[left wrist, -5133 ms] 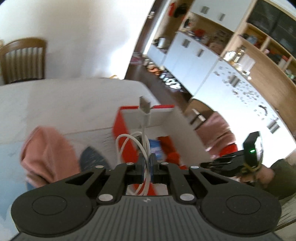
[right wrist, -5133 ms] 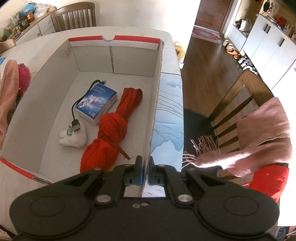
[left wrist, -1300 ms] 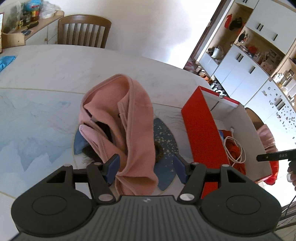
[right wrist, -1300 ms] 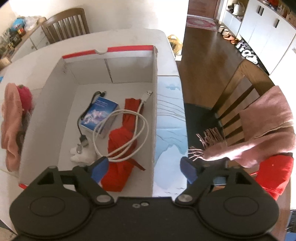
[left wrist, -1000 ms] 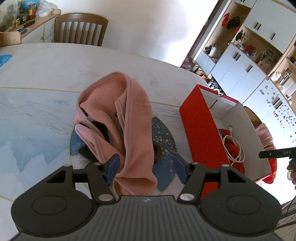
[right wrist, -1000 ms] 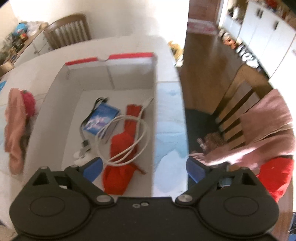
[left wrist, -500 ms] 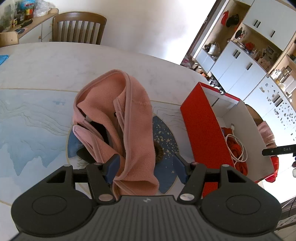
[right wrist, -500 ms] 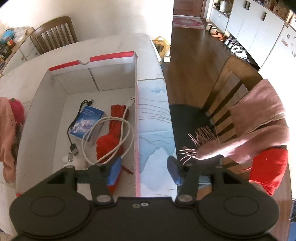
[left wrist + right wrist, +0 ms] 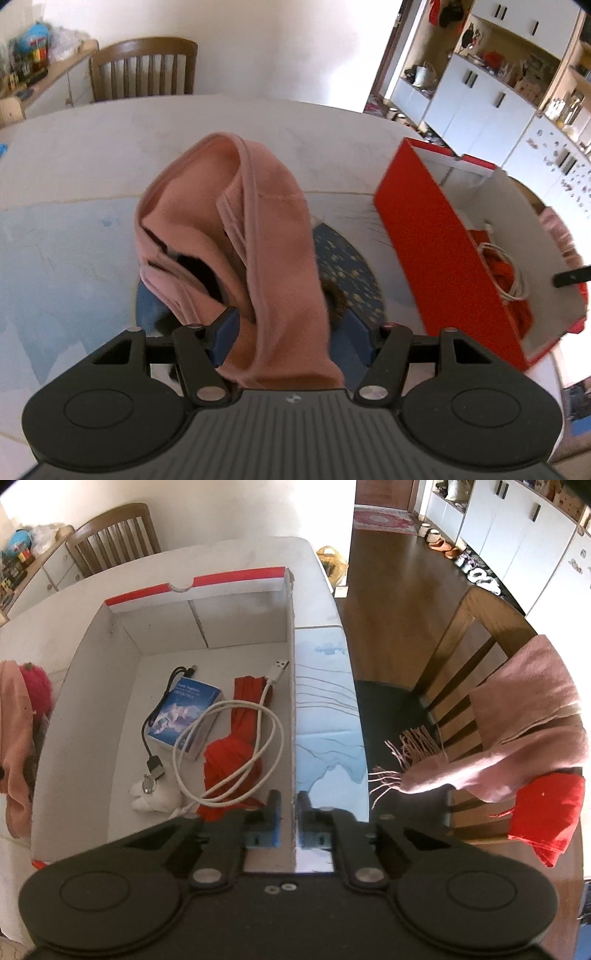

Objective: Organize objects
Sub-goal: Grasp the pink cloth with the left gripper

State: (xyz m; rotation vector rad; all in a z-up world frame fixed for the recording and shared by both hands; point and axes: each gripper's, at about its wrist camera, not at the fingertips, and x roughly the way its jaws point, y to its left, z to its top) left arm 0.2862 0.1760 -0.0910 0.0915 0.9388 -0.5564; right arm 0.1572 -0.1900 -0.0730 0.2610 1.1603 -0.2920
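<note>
A pink cloth (image 9: 258, 236) lies heaped on a dark blue round mat (image 9: 347, 269) on the table. My left gripper (image 9: 288, 332) is open, its fingers on either side of the cloth's near end. The red and white box (image 9: 110, 686) holds a white cable (image 9: 229, 746), a red cloth (image 9: 236, 746), a blue packet (image 9: 184, 709), a black cable (image 9: 155, 738) and a small white object (image 9: 151, 794). My right gripper (image 9: 286, 819) has its jaws close on either side of the box's right wall (image 9: 293, 709). The box also shows in the left wrist view (image 9: 443, 258).
A wooden chair (image 9: 480, 657) draped with a pink scarf (image 9: 517, 731) and a red cloth (image 9: 546, 812) stands right of the table. Another chair (image 9: 144, 66) stands at the far side. The pink cloth and a red plush thing (image 9: 35, 686) lie left of the box.
My right gripper has closed from wide open to a narrow gap around the box's right wall. My left gripper has moved closer over the pink cloth. Earlier the left gripper put the white cable in the box.
</note>
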